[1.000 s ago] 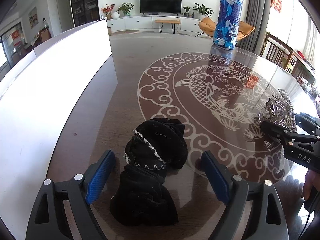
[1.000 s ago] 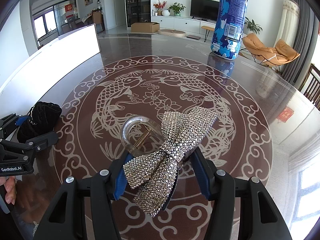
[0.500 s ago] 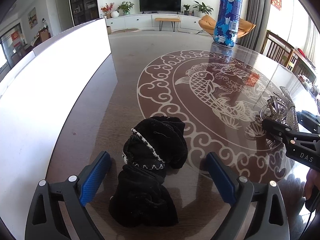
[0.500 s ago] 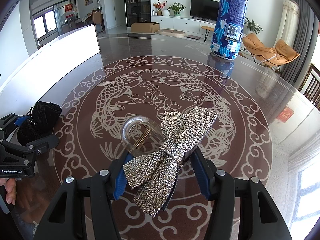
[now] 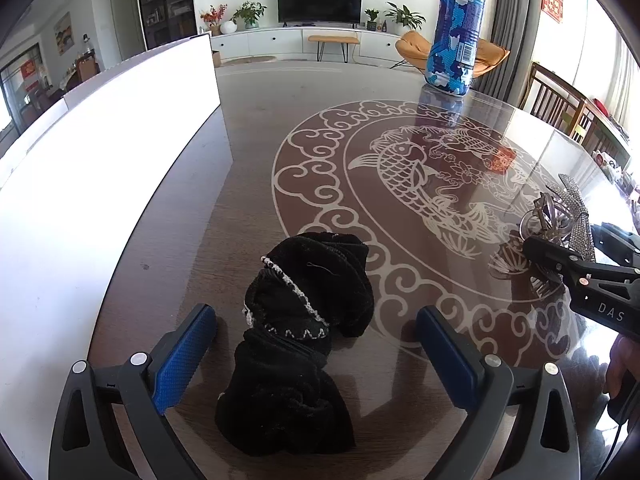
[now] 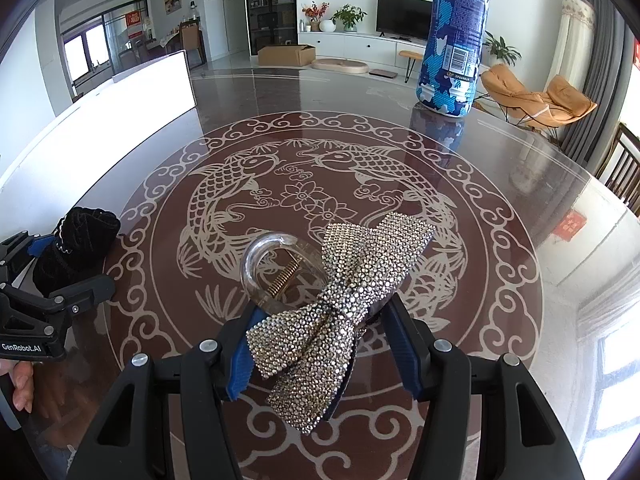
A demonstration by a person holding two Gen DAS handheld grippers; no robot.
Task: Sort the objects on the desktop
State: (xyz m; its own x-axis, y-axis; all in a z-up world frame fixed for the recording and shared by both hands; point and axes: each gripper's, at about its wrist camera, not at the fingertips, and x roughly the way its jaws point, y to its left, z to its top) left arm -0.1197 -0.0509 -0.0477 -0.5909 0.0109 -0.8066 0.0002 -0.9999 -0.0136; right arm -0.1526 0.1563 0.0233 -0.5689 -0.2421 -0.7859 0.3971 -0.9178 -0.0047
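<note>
1. Left tool point(image 5: 316, 344) sits low over the bench point(image 5: 248, 184), jaws spread wide and opening further; the black velvet scrunchie point(image 5: 304, 328) lies loose on the glass between them, touched by neither blue pad.

2. Right tool point(image 6: 320, 344) is clamped on a rhinestone bow hair claw point(image 6: 340, 304). Both pads press its sides just behind the clear claw loop, though the jaws are easing apart a little. The clip sits low over the bench centre, by the carp inlay; can't tell whether its underside touches the glass.

3. A blue-and-white patterned bottle point(image 6: 452, 36) stands upright at the far side of the bench, well apart from both tools and untouched.

4. A long white box point(image 5: 120, 152) runs along the left edge of the bench, near the scrunchie. Its inside isn't visible, so no telling what, if anything, it holds.

5. Progress, judged from the layout: early to mid. The scrunchie looks set down near the left edge, poss. its sorted spot. The hair claw is gripped but not yet placed. The bottle awaits handling, if it counts as a sort item at all.

6. No bins, trays or grouped piles show, so the final destinations can't be read.
</note>
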